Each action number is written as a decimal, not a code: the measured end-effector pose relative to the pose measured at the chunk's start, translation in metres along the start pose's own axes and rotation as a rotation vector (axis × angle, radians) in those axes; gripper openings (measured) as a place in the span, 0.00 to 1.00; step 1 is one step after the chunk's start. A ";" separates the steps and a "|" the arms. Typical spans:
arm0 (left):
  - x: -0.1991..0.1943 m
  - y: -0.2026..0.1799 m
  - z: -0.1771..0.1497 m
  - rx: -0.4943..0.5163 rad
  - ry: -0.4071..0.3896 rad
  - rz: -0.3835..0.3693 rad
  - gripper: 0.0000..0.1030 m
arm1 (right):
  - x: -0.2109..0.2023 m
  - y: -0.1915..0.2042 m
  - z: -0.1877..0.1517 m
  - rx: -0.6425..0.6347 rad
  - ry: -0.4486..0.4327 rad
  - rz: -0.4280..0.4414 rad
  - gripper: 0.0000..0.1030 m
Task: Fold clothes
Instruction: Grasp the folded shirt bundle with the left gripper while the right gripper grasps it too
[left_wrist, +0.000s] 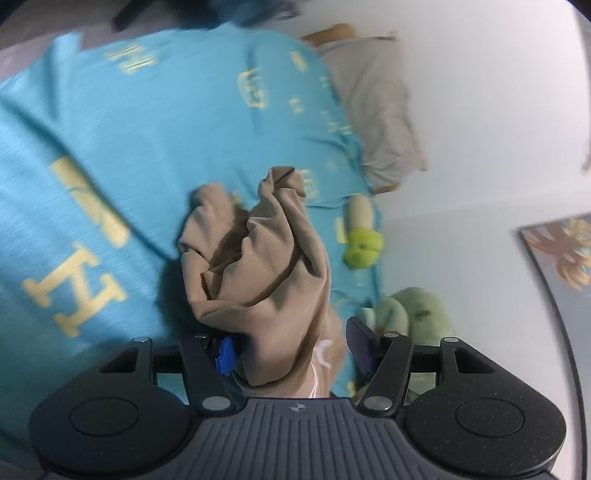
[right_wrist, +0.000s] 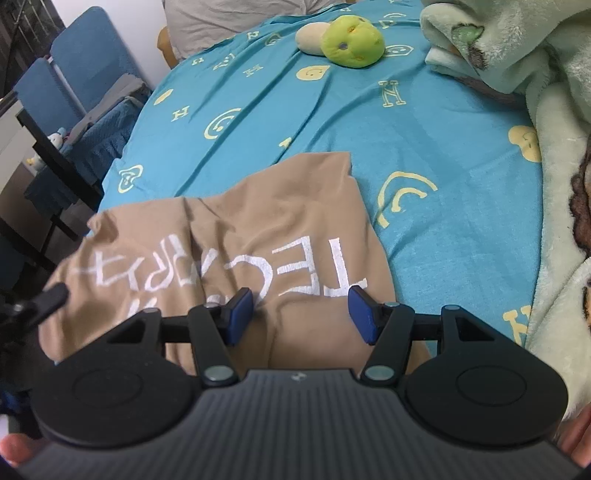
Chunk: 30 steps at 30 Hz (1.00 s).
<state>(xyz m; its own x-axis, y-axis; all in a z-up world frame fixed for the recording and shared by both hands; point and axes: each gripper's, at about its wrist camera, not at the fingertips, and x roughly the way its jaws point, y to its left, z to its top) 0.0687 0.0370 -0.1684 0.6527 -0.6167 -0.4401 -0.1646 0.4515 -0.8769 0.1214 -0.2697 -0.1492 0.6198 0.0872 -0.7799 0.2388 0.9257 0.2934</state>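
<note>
A tan shirt (right_wrist: 236, 236) with white lettering lies on a bed with a turquoise sheet (right_wrist: 332, 122). My right gripper (right_wrist: 301, 314) is open, its blue pads hovering just over the shirt's near part. In the left wrist view, my left gripper (left_wrist: 291, 354) is open with a bunched fold of the tan shirt (left_wrist: 258, 254) draped between and over its fingers; the view is blurred by motion. The left gripper's black tip (right_wrist: 48, 299) shows at the left edge of the right wrist view, next to the shirt.
A green and cream plush toy (right_wrist: 340, 37) lies far on the sheet. A pale green fleece blanket (right_wrist: 517, 55) is heaped at the right. A grey pillow (left_wrist: 380, 110) lies at the bed's head. Blue chairs (right_wrist: 74, 74) and a dark table stand left of the bed.
</note>
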 end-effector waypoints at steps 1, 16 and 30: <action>0.004 0.002 0.000 -0.008 0.010 0.017 0.61 | 0.001 0.000 0.000 0.001 0.002 0.001 0.58; 0.024 0.012 0.008 -0.047 0.023 0.114 0.33 | -0.033 -0.004 -0.006 0.266 -0.016 0.321 0.77; 0.010 0.009 0.008 -0.012 -0.008 0.059 0.26 | 0.027 -0.019 -0.058 0.814 0.380 0.615 0.90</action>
<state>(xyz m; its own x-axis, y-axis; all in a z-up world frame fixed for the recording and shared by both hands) 0.0801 0.0399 -0.1790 0.6475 -0.5841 -0.4895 -0.2115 0.4794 -0.8517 0.0903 -0.2637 -0.2082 0.5644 0.6899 -0.4534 0.4775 0.1752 0.8610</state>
